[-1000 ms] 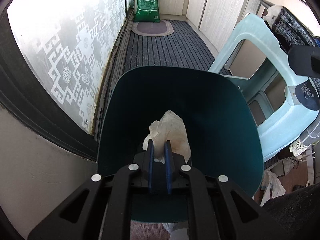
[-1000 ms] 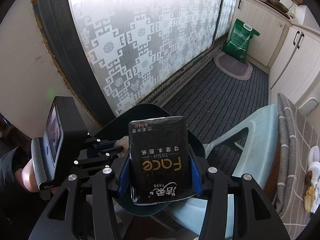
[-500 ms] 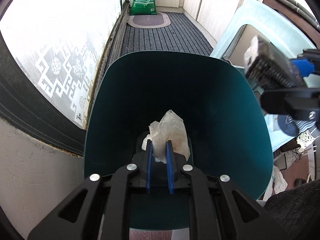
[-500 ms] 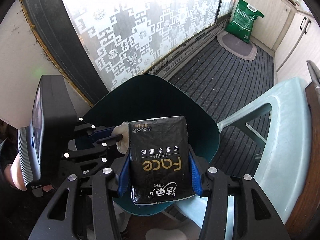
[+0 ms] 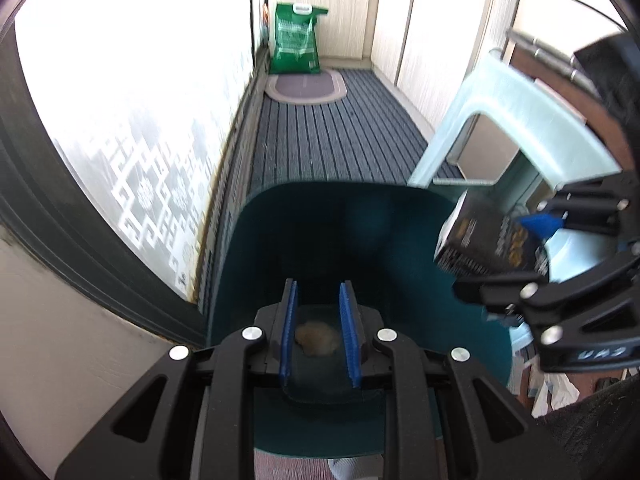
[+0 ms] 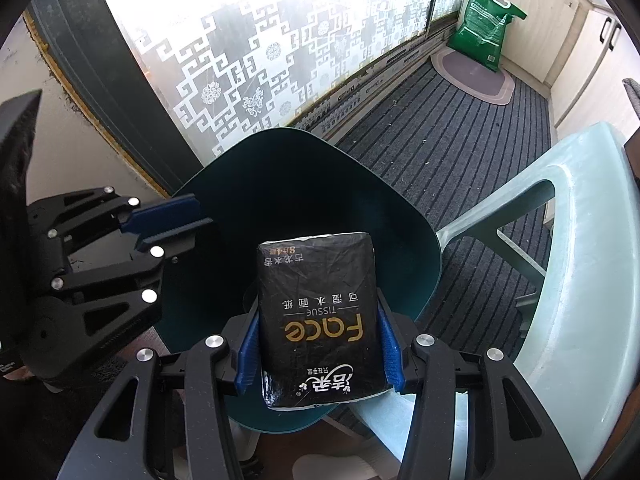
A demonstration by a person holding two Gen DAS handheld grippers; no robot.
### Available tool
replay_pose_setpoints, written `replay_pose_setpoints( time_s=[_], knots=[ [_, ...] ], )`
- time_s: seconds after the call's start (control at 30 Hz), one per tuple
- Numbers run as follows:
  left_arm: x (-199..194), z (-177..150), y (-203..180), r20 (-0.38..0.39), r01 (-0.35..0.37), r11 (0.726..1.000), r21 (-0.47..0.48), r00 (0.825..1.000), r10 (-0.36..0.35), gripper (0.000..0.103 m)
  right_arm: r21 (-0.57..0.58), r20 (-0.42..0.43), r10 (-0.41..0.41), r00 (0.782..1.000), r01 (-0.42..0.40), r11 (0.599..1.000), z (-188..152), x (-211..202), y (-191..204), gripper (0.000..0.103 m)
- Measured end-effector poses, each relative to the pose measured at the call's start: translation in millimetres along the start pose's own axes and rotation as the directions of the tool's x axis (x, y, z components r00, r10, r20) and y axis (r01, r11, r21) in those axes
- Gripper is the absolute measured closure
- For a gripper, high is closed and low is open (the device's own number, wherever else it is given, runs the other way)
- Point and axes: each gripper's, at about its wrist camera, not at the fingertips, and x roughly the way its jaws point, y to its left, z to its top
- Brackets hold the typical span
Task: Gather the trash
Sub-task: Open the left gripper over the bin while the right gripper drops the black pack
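Note:
A dark teal bin (image 5: 360,240) stands open below both grippers and also shows in the right wrist view (image 6: 304,184). My left gripper (image 5: 318,292) is open over the bin's mouth; it shows in the right wrist view (image 6: 176,220) too. A crumpled stained tissue (image 5: 316,338) lies at the bottom of the bin, between the left fingers in view. My right gripper (image 6: 316,312) is shut on a black tissue pack (image 6: 320,316) and holds it over the bin's right rim, where the pack (image 5: 488,240) also shows in the left wrist view.
A pale green plastic chair (image 6: 560,240) stands right of the bin. A frosted patterned glass door (image 6: 280,52) runs along the left. A green sack (image 5: 296,40) and an oval mat (image 5: 306,86) lie at the far end of the striped carpet (image 5: 340,140).
My left gripper opened and let go of the crumpled tissue, which dropped to the bottom of the bin. My right gripper with the tissue pack moved closer over the bin.

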Motion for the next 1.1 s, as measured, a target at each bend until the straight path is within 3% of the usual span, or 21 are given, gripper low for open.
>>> replay_pose_setpoints(
  time_s=[0.13, 0.37, 0.9, 1.0, 1.1],
  knots=[
    [-23.6, 9.0, -4.0, 0.096, -0.025, 1.0, 0.007, 0.995, 0.025, 0.079, -0.005, -0.005, 0.004, 1.0, -0.004, 1.0, -1.5, 2.1, 1.8, 0.053],
    [-61.2, 26.1, -4.8, 0.197, -0.007, 1.0, -0.006, 0.98, 0.008, 0.079, -0.003, -0.022, 0.012, 1.0, -0.012, 1.0, -3.4, 8.6, -0.4, 0.053],
    [-133.1, 51.0, -14.1, 0.4, 0.042, 0.998, -0.041, 0.916, -0.022, 0.079, -0.037, -0.102, 0.041, 0.994, -0.045, 0.998, -17.0, 46.6, 0.6, 0.052],
    [-145.5, 53.2, -18.5, 0.432, 0.065, 0.997, -0.043, 0.901, -0.04, 0.078, -0.043, -0.1, 0.043, 0.994, -0.047, 0.998, -18.2, 50.2, 0.0, 0.047],
    [-154.6, 56.7, -24.1, 0.46, 0.077, 0.996, -0.04, 0.887, -0.05, 0.069, -0.044, -0.093, 0.051, 0.994, -0.055, 0.998, -18.5, 48.2, 0.6, 0.038]
  ],
)
